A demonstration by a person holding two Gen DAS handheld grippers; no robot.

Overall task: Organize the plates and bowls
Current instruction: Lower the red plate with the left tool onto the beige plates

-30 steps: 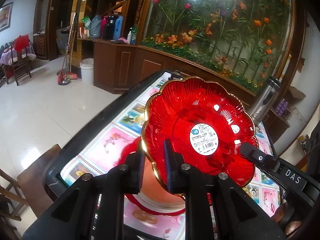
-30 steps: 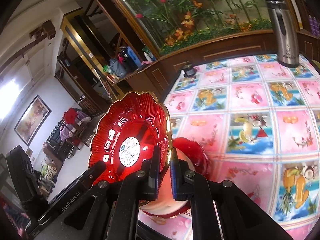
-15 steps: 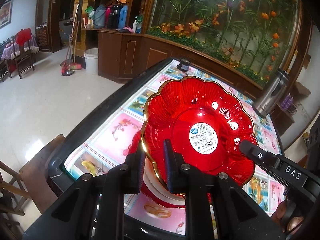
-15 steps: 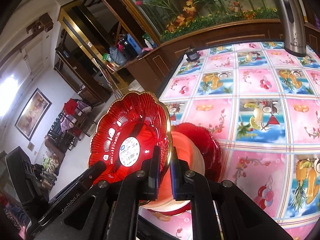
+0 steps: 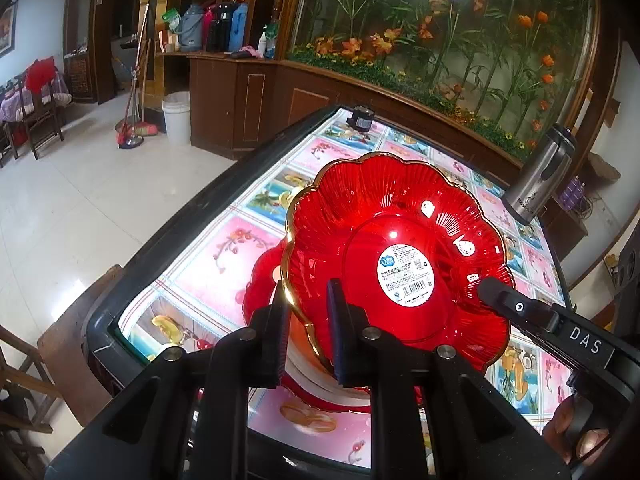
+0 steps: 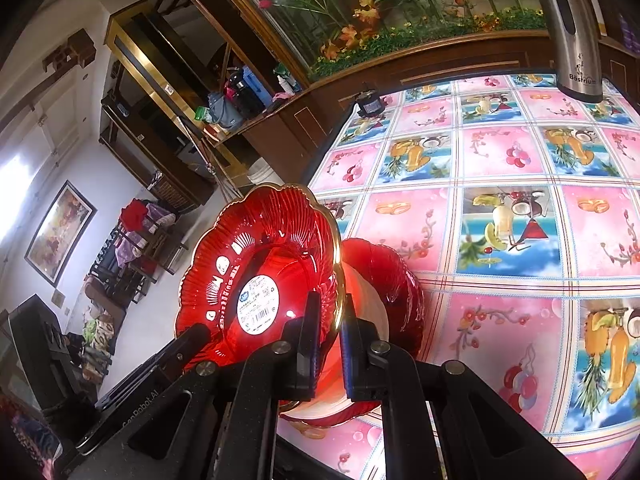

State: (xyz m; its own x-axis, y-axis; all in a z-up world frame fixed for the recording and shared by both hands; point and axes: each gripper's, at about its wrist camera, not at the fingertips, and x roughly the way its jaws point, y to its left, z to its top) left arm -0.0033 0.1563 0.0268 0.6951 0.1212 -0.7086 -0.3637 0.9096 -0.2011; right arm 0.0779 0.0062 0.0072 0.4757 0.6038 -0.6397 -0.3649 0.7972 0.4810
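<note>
Both claws, left claw (image 5: 308, 328) and right claw (image 6: 330, 332), clamp the scalloped red glass plate (image 5: 396, 256) by its gilt rim, just above the red-and-white stack (image 6: 384, 300) below; lowering onto it remains.

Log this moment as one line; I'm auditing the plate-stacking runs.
phase: carry | held: red scalloped plate, tilted | left gripper: shut on rim | right gripper: shut on rim | below: dish stack on table

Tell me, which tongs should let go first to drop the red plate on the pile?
Probably the right tongs. Both pinch the red plate by its rim, tilted above the pile; the left tongs sit on the edge nearer the pile, so they can lower it.
</note>
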